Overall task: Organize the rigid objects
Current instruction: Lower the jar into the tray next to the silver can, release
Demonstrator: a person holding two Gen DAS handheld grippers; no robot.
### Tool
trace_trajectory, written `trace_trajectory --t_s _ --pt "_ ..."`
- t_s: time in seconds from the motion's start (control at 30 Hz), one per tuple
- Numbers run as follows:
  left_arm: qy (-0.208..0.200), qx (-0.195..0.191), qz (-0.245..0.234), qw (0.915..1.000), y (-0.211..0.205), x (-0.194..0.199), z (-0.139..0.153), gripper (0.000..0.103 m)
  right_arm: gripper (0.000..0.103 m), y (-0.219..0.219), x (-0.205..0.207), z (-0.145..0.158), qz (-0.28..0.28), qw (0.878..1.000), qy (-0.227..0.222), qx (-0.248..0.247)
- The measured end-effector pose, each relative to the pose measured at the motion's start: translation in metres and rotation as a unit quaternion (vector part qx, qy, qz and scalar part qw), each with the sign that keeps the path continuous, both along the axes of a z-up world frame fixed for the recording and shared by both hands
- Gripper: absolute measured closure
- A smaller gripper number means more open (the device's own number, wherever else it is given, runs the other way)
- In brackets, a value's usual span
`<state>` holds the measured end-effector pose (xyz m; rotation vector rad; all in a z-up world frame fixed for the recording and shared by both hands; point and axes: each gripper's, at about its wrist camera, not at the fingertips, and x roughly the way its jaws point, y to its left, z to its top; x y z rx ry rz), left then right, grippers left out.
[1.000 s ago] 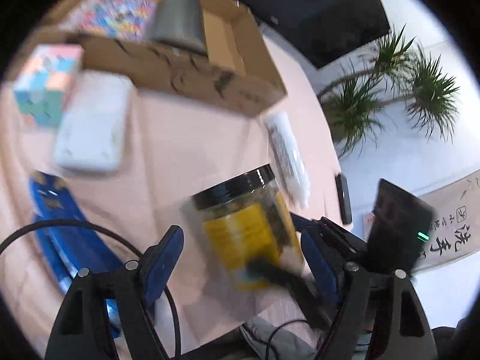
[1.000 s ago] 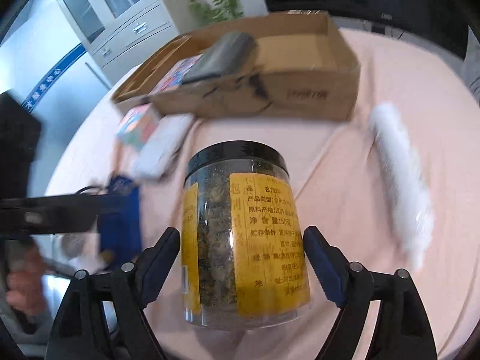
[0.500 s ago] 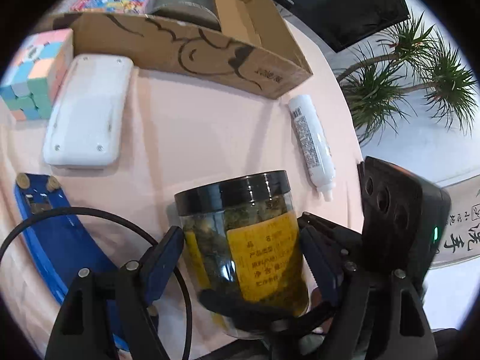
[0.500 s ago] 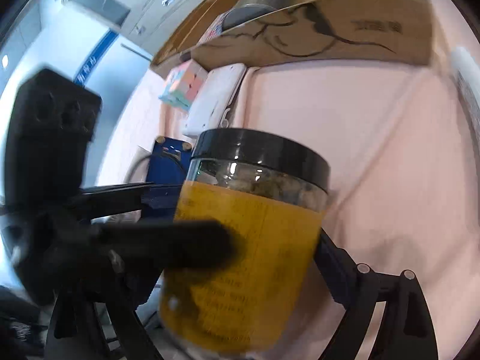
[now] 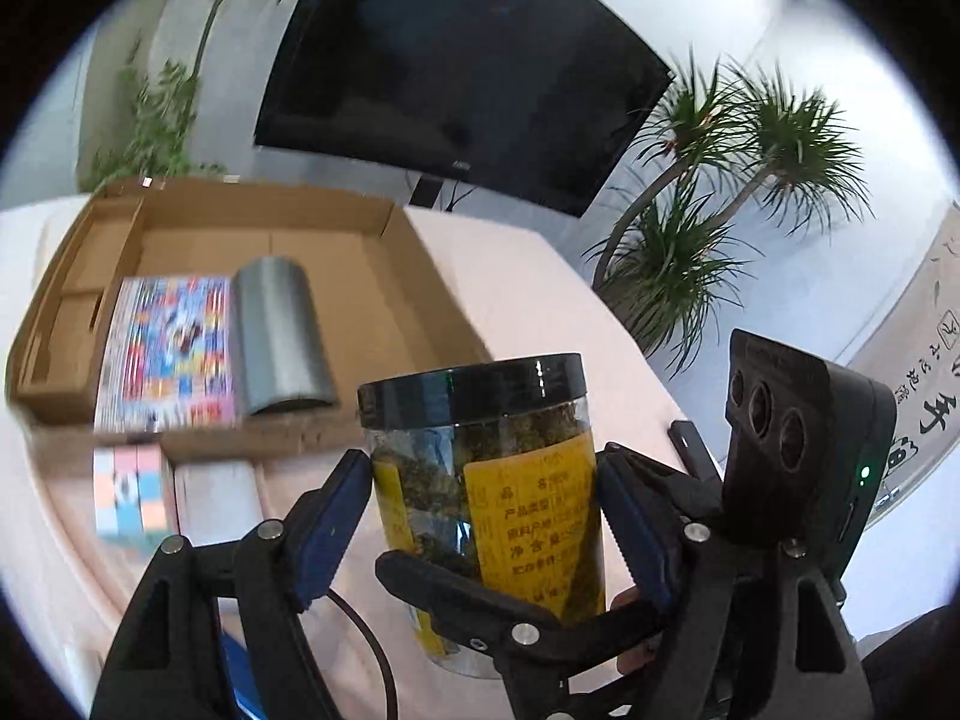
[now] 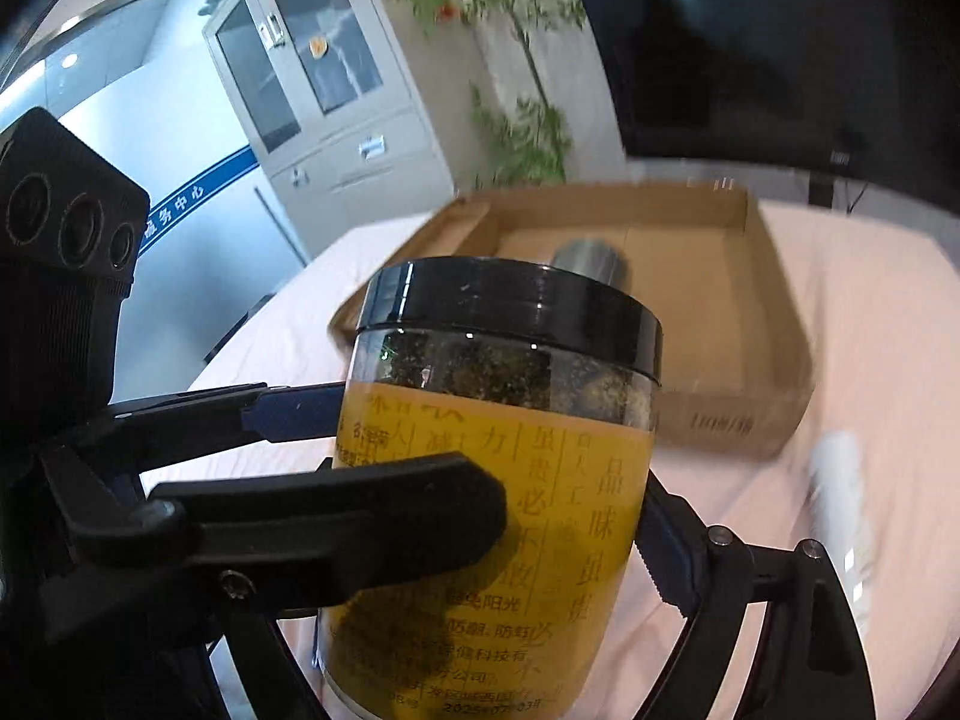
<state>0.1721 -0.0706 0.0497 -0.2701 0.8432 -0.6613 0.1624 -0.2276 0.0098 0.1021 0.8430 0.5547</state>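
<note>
With both the left gripper and right gripper clamped on the jar at lower centre, carry it upright toward the cardboard box, upper left, releasing together.

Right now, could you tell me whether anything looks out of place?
Only this: the jar sits in both the left tool and the right tool at once, the right's jaws having just been closing round it. Nothing has spilled.
</note>
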Motion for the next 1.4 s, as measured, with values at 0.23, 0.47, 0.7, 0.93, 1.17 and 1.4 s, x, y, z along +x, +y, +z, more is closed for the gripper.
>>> trace_trajectory --t_s 0.23,0.47,0.7,0.93,1.17,1.4 --pt "-0.013 0.002 -0.010 0.9999 -0.002 0.041 0.015 0.026 0.016 -0.006 0.032 0.022 -0.007 1.000 -0.023 -0.004" --pt "-0.002 0.028 -0.002 0.9996 -0.015 0.111 0.009 0.026 0.016 -0.022 0.121 0.024 -0.004 1.000 0.012 0.012" --pt "0.067 0.030 0.006 0.9973 -0.023 0.160 -0.040 0.025 0.016 -0.034 0.204 -0.027 -0.002 0.995 0.095 0.023" --pt "0.091 0.023 0.028 0.9952 -0.013 0.173 -0.048 0.026 0.014 -0.040 0.229 -0.061 -0.011 0.990 0.131 0.058" --pt "0.102 0.039 0.041 0.9932 -0.015 0.198 -0.046 0.031 0.017 -0.035 0.246 -0.062 -0.026 0.988 0.145 0.034" --pt "0.144 0.065 0.009 0.9874 -0.032 0.201 -0.074 0.035 0.016 -0.037 0.251 -0.083 -0.058 0.982 0.177 0.030"
